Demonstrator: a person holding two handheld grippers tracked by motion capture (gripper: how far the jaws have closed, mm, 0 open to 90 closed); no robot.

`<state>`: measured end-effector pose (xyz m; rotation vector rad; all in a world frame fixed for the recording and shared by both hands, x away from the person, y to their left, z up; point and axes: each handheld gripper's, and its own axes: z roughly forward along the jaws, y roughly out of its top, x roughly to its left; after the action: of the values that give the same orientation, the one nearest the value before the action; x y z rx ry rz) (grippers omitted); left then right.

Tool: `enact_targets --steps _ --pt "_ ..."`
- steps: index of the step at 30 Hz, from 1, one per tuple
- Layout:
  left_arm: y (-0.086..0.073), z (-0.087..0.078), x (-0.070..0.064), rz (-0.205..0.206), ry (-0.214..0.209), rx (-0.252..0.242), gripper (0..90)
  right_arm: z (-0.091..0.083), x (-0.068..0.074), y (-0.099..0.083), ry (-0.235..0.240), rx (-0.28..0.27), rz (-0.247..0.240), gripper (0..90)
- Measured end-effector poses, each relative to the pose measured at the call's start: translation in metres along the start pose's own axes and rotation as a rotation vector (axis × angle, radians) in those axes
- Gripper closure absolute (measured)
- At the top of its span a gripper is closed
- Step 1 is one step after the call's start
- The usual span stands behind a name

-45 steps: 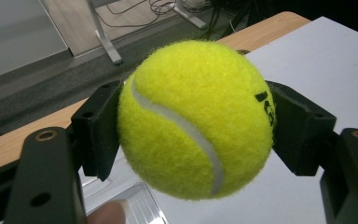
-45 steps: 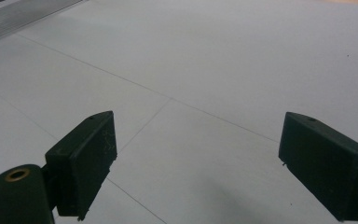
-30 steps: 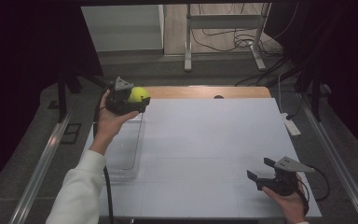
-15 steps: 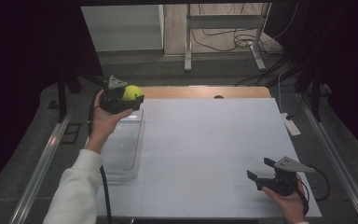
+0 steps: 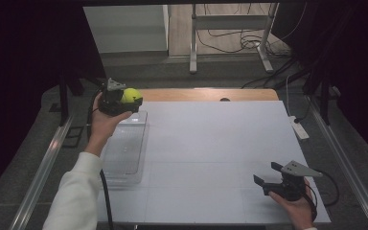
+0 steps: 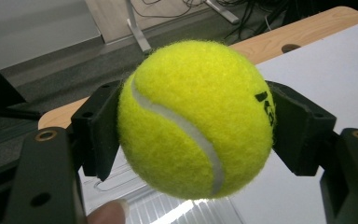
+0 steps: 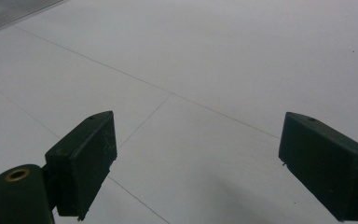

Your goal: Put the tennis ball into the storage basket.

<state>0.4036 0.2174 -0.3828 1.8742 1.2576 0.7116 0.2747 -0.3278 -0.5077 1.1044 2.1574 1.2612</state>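
Left tongs [image 5: 124, 99] clamped on tennis ball [image 5: 131, 95], shifted up and back from a second ago, now above clear bin [image 5: 124, 153] far end. Right tongs [image 5: 267, 183] apart, idle, well apart from bin. Likely pulling ball out.

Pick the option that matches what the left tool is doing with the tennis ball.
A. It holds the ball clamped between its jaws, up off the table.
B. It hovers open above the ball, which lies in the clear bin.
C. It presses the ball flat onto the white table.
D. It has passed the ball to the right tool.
A: the left tool has a jaw pressed against each side of the tennis ball, lifted above the clear bin.
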Motion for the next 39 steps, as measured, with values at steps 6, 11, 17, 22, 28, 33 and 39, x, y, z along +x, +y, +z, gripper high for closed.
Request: enact_targets --steps 6,11,17,22,28,33,39 --pt "-0.004 0.002 0.008 -0.017 0.012 0.006 27.1 0.000 0.000 0.000 -0.002 -0.001 0.000 11.7" --pt "-0.007 0.002 0.013 -0.031 0.024 0.010 27.1 0.000 0.000 0.000 -0.001 0.001 0.000 11.7" --pt "-0.011 0.004 0.018 -0.039 0.038 0.020 27.1 0.000 0.000 0.000 -0.002 -0.002 -0.001 11.8" --pt "-0.014 0.004 0.022 -0.045 0.048 0.029 27.1 0.000 0.000 0.000 -0.001 -0.001 -0.001 11.8" --pt "-0.014 0.004 0.024 -0.045 0.055 0.033 27.0 0.001 0.001 0.000 -0.003 0.000 -0.005 12.0" --pt "-0.015 0.006 0.025 -0.046 0.060 0.042 27.1 0.001 0.001 0.000 -0.002 -0.001 -0.004 12.0" --pt "-0.019 0.011 0.028 -0.050 0.070 0.059 27.0 0.001 0.000 0.000 -0.002 0.000 -0.003 12.1"
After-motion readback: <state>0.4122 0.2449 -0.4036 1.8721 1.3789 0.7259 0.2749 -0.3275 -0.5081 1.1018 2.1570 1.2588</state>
